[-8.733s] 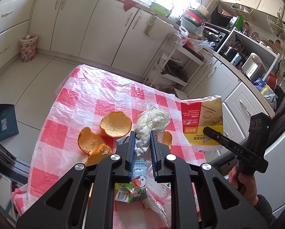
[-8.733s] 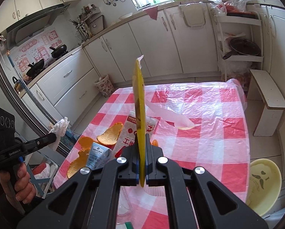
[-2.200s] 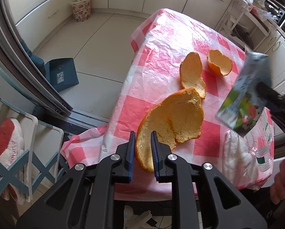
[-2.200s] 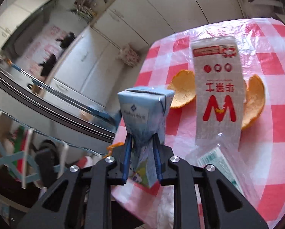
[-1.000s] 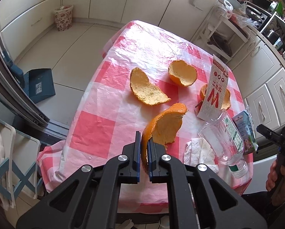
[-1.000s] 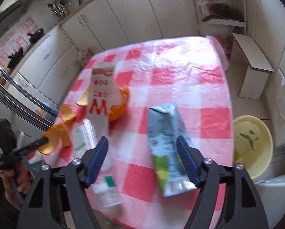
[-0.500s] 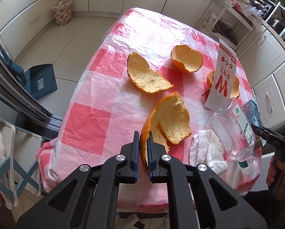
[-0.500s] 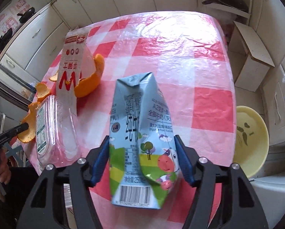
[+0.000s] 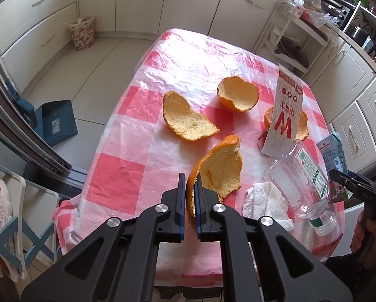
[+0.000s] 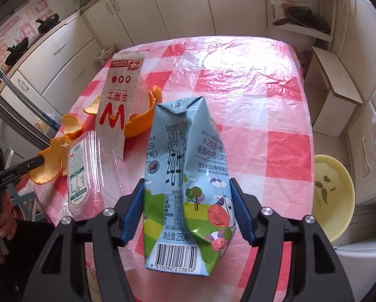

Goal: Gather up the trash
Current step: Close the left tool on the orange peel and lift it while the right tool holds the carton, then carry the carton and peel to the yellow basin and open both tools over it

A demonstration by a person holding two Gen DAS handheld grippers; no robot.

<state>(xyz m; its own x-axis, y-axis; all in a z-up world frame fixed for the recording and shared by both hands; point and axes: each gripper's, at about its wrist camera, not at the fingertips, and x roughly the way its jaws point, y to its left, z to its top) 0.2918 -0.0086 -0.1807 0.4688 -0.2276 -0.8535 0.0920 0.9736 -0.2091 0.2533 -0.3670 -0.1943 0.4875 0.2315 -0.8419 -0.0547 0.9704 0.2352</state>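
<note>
Floral bin [image 9: 81, 32] by cabinets; yellow basin [image 10: 333, 196] beside table.

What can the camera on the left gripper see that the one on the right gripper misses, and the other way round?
Only the left wrist view shows the crumpled tissue, the floral wastebasket and the blue dustpan on the floor. Only the right wrist view shows the yellow bin beside the table and the milk carton's printed front. Both show the milk carton, the orange peel pinched in the left gripper, the clear plastic bottle, the white wrapper and the checked tablecloth.
</note>
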